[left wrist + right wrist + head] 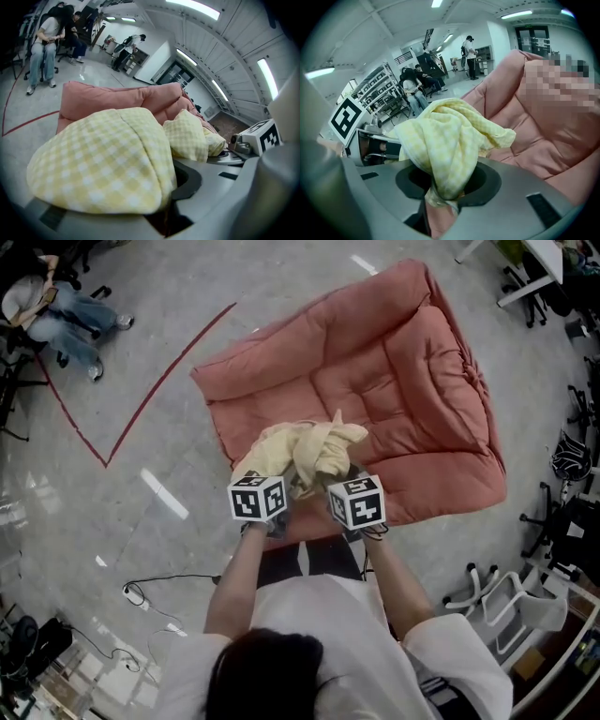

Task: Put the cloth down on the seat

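A yellow checked cloth (305, 454) hangs bunched between both grippers, just above the near edge of the pink cushioned seat (403, 390). My left gripper (272, 507) is shut on one end of the cloth (108, 159), which drapes over its jaws and hides them. My right gripper (342, 498) is shut on the other end; the cloth (450, 140) is pinched in the slot between its jaws. The two grippers are close together, side by side, and the seat (543, 126) lies right below and beyond them.
The seat lies on a grey floor marked with red tape lines (159, 381). Office chairs (497, 601) stand at the right, cables (150, 601) trail at the lower left, and seated people (56, 310) are at the far left.
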### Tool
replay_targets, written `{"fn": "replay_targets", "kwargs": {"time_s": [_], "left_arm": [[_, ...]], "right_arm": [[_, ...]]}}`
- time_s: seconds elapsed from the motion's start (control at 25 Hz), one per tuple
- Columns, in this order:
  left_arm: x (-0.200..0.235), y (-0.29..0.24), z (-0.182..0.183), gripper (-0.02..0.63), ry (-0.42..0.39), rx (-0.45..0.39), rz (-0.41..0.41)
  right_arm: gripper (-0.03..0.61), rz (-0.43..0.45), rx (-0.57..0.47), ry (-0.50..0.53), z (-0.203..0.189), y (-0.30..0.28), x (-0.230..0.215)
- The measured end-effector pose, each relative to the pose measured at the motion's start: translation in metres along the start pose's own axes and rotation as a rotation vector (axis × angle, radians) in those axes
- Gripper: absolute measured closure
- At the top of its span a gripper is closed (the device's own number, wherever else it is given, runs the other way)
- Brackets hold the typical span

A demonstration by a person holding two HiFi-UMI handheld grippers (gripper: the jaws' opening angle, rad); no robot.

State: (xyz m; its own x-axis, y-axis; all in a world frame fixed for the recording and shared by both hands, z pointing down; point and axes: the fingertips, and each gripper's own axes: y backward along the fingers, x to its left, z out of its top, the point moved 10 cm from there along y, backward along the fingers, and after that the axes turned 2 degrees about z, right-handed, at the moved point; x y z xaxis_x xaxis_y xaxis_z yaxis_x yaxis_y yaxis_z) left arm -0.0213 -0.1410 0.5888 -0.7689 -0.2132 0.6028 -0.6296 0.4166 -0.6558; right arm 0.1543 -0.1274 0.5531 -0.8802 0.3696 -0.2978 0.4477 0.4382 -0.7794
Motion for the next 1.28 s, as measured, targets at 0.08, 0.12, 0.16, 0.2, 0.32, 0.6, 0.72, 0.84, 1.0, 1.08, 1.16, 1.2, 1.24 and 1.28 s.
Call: {"fn": "replay_targets", "kwargs": {"time_s": [0.08, 0.12, 0.16, 0.2, 0.32, 0.6, 0.72, 0.84, 1.0, 1.08, 1.16, 1.2, 1.24, 1.28], "left_arm": [[0.011, -0.021, 0.001, 0.5, 0.01, 0.025, 0.023], [0.018, -0.032, 0.001, 0.5, 0.016, 0.039, 0.04], [0.024, -0.043, 0.0, 0.5, 0.026, 0.053, 0.059], [0.031, -0.053, -0.002, 0.5, 0.038, 0.065, 0.077], [0.054, -0.075, -0.004, 0.5, 0.072, 0.08, 0.106], [0.101, -0.129, -0.018, 0.499, 0.148, 0.1, 0.144], [0.12, -0.15, -0.027, 0.499, 0.172, 0.128, 0.163], [0.132, -0.174, -0.031, 0.499, 0.189, 0.138, 0.168], [0.144, -0.193, -0.039, 0.5, 0.204, 0.141, 0.174], [0.149, -0.2, -0.045, 0.5, 0.199, 0.152, 0.18], [0.155, -0.204, -0.05, 0.5, 0.21, 0.161, 0.188], [0.157, -0.206, -0.052, 0.5, 0.228, 0.157, 0.189], [0.158, -0.207, -0.053, 0.5, 0.251, 0.148, 0.187], [0.158, -0.208, -0.053, 0.5, 0.276, 0.139, 0.179]], "right_arm": [[0.42, 0.003, 0.029, -0.006, 0.0, -0.021, -0.013], [0.42, 0.001, 0.046, -0.011, -0.001, -0.032, -0.019], [0.42, -0.002, 0.065, -0.016, -0.002, -0.043, -0.024], [0.42, -0.005, 0.082, -0.02, -0.004, -0.055, -0.029], [0.42, 0.01, 0.118, -0.022, -0.006, -0.089, -0.041], [0.419, 0.062, 0.183, 0.001, -0.021, -0.16, -0.076], [0.417, 0.065, 0.218, -0.015, -0.033, -0.188, -0.086], [0.417, 0.058, 0.249, -0.025, -0.039, -0.21, -0.101], [0.417, 0.073, 0.281, -0.038, -0.047, -0.233, -0.114], [0.417, 0.088, 0.302, -0.044, -0.053, -0.244, -0.118], [0.417, 0.11, 0.319, -0.068, -0.06, -0.252, -0.121], [0.414, 0.116, 0.323, -0.081, -0.061, -0.255, -0.123], [0.41, 0.117, 0.324, -0.091, -0.062, -0.256, -0.124], [0.407, 0.114, 0.324, -0.098, -0.061, -0.257, -0.125]]}}
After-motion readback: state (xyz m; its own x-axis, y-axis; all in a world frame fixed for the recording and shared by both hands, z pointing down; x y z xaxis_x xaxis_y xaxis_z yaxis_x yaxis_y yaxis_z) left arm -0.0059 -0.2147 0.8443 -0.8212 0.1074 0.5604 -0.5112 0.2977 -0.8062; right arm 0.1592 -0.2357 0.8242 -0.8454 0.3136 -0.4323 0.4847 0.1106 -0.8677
